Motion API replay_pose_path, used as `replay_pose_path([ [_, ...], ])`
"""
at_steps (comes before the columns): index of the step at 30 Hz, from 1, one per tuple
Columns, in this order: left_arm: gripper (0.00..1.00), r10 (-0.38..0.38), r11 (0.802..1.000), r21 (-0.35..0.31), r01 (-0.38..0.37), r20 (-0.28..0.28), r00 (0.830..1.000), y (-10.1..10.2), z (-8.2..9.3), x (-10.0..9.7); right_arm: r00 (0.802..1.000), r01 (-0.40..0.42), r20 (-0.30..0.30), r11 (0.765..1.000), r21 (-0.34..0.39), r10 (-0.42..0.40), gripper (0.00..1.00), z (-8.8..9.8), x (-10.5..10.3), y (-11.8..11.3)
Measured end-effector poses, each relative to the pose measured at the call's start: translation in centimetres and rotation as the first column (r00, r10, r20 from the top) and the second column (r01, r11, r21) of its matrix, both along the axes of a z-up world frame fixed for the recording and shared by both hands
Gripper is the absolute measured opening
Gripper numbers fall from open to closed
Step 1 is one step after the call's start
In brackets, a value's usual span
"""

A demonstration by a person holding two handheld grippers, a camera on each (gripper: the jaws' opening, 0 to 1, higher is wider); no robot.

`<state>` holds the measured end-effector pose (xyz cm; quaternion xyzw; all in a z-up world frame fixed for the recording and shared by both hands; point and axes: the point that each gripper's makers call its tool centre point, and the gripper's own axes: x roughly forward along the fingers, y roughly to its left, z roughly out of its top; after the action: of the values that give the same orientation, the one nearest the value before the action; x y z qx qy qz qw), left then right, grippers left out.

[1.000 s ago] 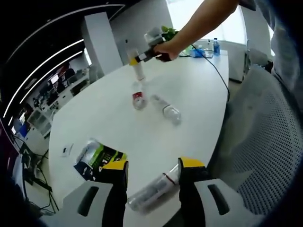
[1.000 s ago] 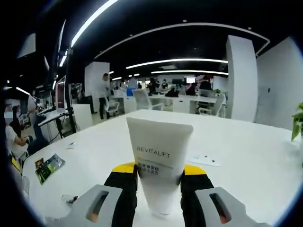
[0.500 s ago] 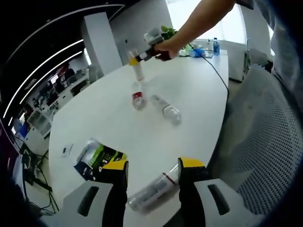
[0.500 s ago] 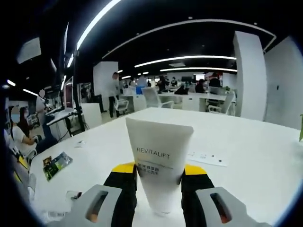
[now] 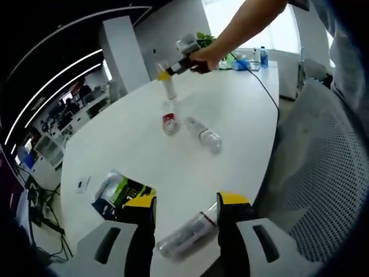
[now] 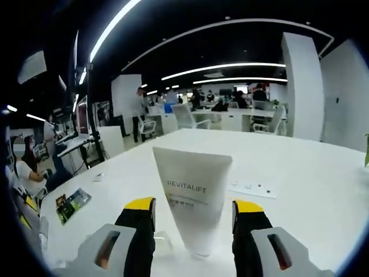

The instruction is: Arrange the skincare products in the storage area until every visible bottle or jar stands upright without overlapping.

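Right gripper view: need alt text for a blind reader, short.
A white squeeze tube printed REVITALIFT stands cap-down on a white table between the open yellow-tipped jaws of the right claw, with gaps on both sides. A green leaflet lies far left, with an open-plan office beyond.

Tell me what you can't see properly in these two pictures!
- Left gripper view: the clear bottle lying between the left tongs; its ends are hidden behind them.
- Left gripper view: the labels on the small jar and the lying bottle are too small to read.
- Right gripper view: the small print under REVITALIFT on the white tube is too blurred.
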<state>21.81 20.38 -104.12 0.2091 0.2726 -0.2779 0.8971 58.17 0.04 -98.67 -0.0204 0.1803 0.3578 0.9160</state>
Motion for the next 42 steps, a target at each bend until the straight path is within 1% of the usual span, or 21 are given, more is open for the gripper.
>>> replay_pose_path([
  [3, 0.38, -0.004, 1.0, 0.001, 0.004, 0.004, 1.0, -0.1, 0.1, 0.0, 0.998, 0.018, -0.068, 1.0, -0.001, -0.018, 0.54, -0.6, -0.8, -0.7],
  [6, 0.38, -0.006, 1.0, -0.001, 0.006, 0.006, 1.0, -0.1, 0.1, 0.0, 0.997, 0.016, -0.079, 1.0, -0.025, -0.018, 0.53, -0.9, -1.7, -1.4],
  [8, 0.38, -0.008, 1.0, 0.0, 0.008, 0.009, 1.0, -0.2, 0.2, -0.1, 0.995, 0.002, -0.101, 0.999, -0.04, -0.006, 0.52, -1.2, -2.7, -1.7],
  [13, 0.37, -0.015, 1.0, 0.0, 0.015, 0.02, 1.0, -0.3, 0.4, -0.1, 0.987, -0.055, -0.158, 0.993, -0.104, 0.038, 0.51, -2.2, -5.0, -2.2],
  [14, 0.37, -0.016, 1.0, 0.001, 0.016, 0.021, 1.0, -0.3, 0.4, -0.1, 0.981, -0.084, -0.185, 0.988, -0.129, 0.059, 0.5, -2.7, -5.9, -2.3],
  [17, 0.37, -0.02, 1.0, 0.004, 0.02, 0.026, 0.999, -0.3, 0.4, -0.1, 0.972, -0.152, -0.204, 0.974, -0.166, 0.117, 0.49, -3.2, -7.7, -1.9],
  [19, 0.37, -0.022, 1.0, 0.005, 0.022, 0.026, 0.999, -0.4, 0.4, -0.2, 0.957, -0.217, -0.237, 0.956, -0.196, 0.168, 0.49, -3.8, -9.3, -1.4],
  [22, 0.37, -0.025, 1.0, 0.005, 0.025, 0.036, 0.999, -0.4, 0.6, -0.2, 0.928, -0.331, -0.262, 0.908, -0.258, 0.264, 0.5, -4.6, -11.4, -0.4],
  [25, 0.36, -0.027, 1.0, 0.009, 0.027, 0.038, 0.999, -0.4, 0.6, -0.3, 0.893, -0.402, -0.313, 0.887, -0.228, 0.324, 0.51, -4.8, -13.3, 1.0],
  [27, 0.36, -0.028, 1.0, 0.01, 0.028, 0.041, 0.999, -0.4, 0.6, -0.2, 0.888, -0.421, -0.307, 0.874, -0.244, 0.342, 0.51, -4.7, -13.6, 1.5],
  [28, 0.35, -0.028, 1.0, 0.01, 0.028, 0.046, 0.999, -0.4, 0.7, -0.2, 0.877, -0.443, -0.316, 0.863, -0.242, 0.362, 0.51, -4.8, -13.9, 1.9],
  [30, 0.35, -0.028, 1.0, 0.011, 0.028, 0.049, 0.998, -0.4, 0.8, -0.2, 0.865, -0.466, -0.325, 0.85, -0.244, 0.381, 0.51, -4.8, -14.4, 2.4],
  [31, 0.35, -0.028, 1.0, 0.013, 0.027, 0.049, 0.998, -0.3, 0.8, -0.2, 0.852, -0.493, -0.333, 0.835, -0.246, 0.405, 0.51, -4.7, -14.9, 2.9],
  [32, 0.35, -0.029, 0.999, 0.016, 0.028, 0.05, 0.998, -0.3, 0.8, -0.2, 0.849, -0.499, -0.334, 0.83, -0.249, 0.41, 0.51, -4.7, -15.0, 3.0],
  [33, 0.34, -0.027, 1.0, 0.018, 0.026, 0.051, 0.998, -0.2, 0.7, -0.2, 0.834, -0.529, -0.338, 0.805, -0.269, 0.436, 0.52, -4.8, -15.4, 3.5],
  [34, 0.34, -0.025, 1.0, 0.017, 0.024, 0.05, 0.998, -0.1, 0.7, -0.2, 0.829, -0.539, -0.339, 0.797, -0.271, 0.446, 0.52, -4.7, -15.6, 3.9],
  [36, 0.33, -0.023, 1.0, 0.017, 0.022, 0.046, 0.999, -0.1, 0.7, -0.2, 0.808, -0.574, -0.347, 0.768, -0.283, 0.477, 0.52, -4.8, -16.3, 4.6],
  [37, 0.33, -0.024, 1.0, 0.018, 0.023, 0.047, 0.999, -0.1, 0.6, -0.2, 0.794, -0.596, -0.352, 0.748, -0.293, 0.495, 0.53, -4.8, -16.6, 5.0],
  [39, 0.33, -0.027, 0.999, 0.021, 0.026, 0.046, 0.999, -0.1, 0.6, -0.3, 0.781, -0.617, -0.349, 0.727, -0.301, 0.518, 0.53, -4.8, -17.0, 5.6],
  [41, 0.33, -0.028, 0.999, 0.024, 0.027, 0.045, 0.999, -0.1, 0.6, -0.3, 0.756, -0.651, -0.353, 0.683, -0.33, 0.551, 0.53, -5.1, -17.4, 6.2],
  [42, 0.33, -0.028, 0.999, 0.022, 0.027, 0.046, 0.999, -0.1, 0.6, -0.3, 0.739, -0.673, -0.359, 0.656, -0.343, 0.57, 0.53, -5.3, -17.8, 6.6],
])
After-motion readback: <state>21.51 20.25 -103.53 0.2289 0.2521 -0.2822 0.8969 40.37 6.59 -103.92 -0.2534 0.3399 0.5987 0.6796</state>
